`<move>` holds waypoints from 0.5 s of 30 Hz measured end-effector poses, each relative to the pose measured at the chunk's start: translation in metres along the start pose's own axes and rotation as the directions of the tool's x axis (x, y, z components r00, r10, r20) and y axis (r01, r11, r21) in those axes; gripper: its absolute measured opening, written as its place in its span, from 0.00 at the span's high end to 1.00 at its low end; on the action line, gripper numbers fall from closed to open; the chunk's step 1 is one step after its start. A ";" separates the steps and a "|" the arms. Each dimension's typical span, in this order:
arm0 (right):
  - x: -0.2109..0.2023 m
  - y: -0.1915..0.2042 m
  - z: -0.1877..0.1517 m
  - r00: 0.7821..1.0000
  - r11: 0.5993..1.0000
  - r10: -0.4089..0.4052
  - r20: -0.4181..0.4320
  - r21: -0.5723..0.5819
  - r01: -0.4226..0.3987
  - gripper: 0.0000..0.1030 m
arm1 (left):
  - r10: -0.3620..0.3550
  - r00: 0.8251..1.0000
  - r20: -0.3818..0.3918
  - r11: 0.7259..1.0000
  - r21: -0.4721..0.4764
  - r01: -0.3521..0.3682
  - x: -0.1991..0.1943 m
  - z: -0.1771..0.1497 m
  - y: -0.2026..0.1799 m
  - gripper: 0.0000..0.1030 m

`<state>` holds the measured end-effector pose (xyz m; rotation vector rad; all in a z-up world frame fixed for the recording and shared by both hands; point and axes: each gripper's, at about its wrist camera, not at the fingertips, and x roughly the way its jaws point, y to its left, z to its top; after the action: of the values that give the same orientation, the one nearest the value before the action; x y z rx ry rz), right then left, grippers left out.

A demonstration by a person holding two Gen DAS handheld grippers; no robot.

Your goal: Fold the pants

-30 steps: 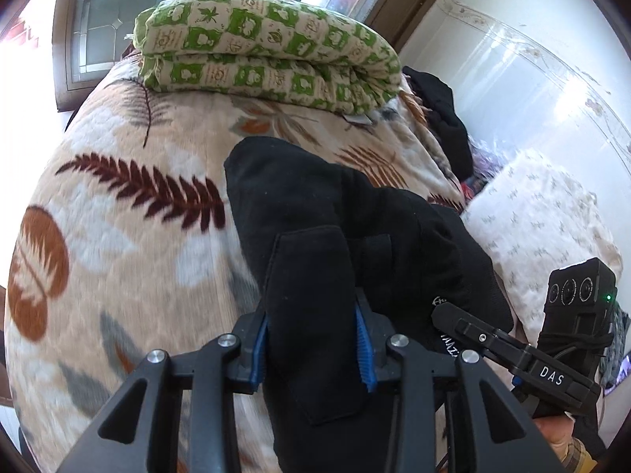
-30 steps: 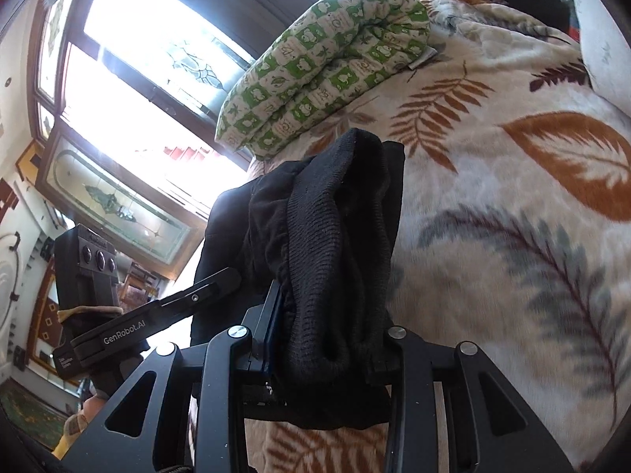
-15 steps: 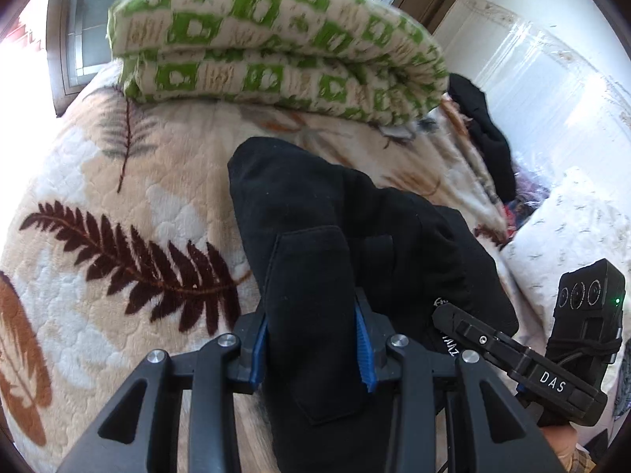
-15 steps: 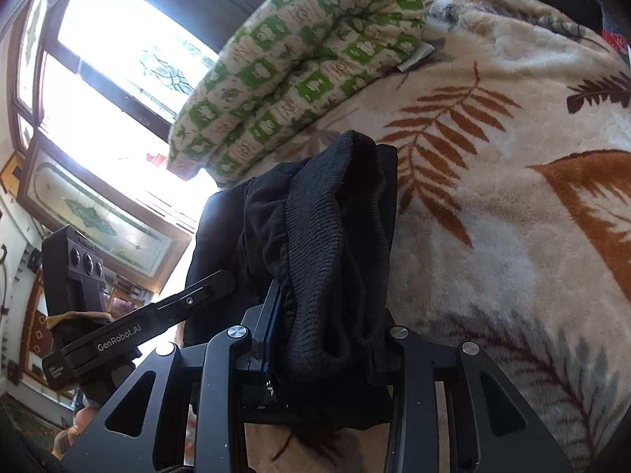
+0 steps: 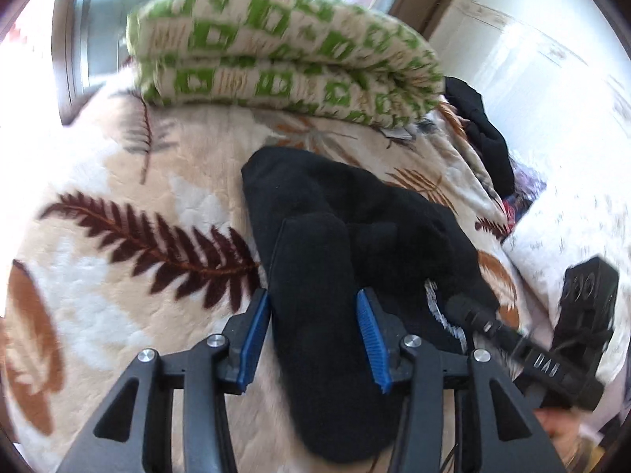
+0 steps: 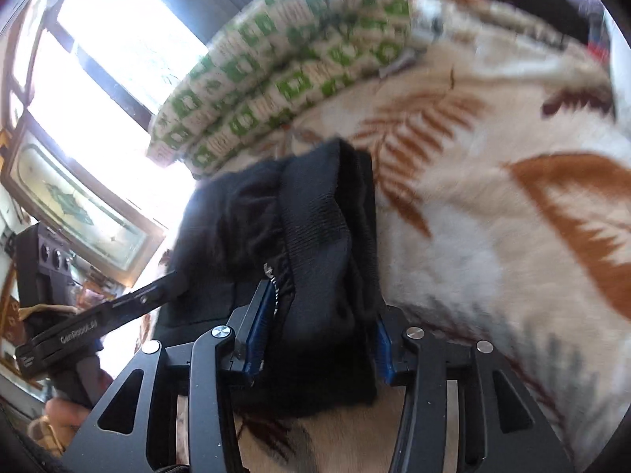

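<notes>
Item 1: black fleece pants (image 5: 355,213), part-folded, bunched in layers on a cream quilted bedspread with brown and rust fern leaves (image 5: 118,276). Both near ends are held off the bed; the far end rests on the spread, just short of a folded green-and-white patterned quilt (image 5: 284,51).

Item 2: left gripper (image 5: 313,335), black frame with blue pads. Clamped on a flat, doubled flap of the pants, which fills the gap between the jaws.

Item 3: right gripper (image 6: 315,327), same build. Clamped on the thick ribbed waistband end (image 6: 315,220), bunched several layers deep.

Relation: the pants lie straight ahead of both claws, long axis running away from them toward the patterned quilt. The 2 grippers sit side by side at the near edge, neither clearly nearer the far end. Judgement: the next fold likely carries the near edge forward along that axis onto the far part.

Note: both views are motion-blurred; which end is hem or waist in the left view cannot be confirmed
</notes>
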<state>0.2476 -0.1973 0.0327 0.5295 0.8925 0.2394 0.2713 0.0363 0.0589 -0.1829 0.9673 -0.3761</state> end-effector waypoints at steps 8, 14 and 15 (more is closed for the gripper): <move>0.000 -0.019 -0.025 0.989 0.989 -0.146 -0.016 0.027 0.147 0.48 | 0.115 0.990 -0.086 0.992 0.062 -0.110 0.016 -0.030 -0.011 0.50; -0.017 -0.007 -0.017 0.984 0.984 -0.175 -0.020 -0.026 0.174 0.41 | 0.058 0.997 -0.054 0.997 -0.039 -0.060 -0.002 -0.032 -0.002 0.47; -0.023 -0.006 -0.018 0.984 0.984 -0.179 -0.008 -0.028 0.178 0.41 | 0.063 0.997 -0.044 0.998 -0.029 -0.064 -0.008 -0.032 -0.005 0.48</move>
<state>0.2195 -0.2058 0.0356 0.4208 0.9395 0.0909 0.2397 0.0348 0.0484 -0.1714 1.0195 -0.3086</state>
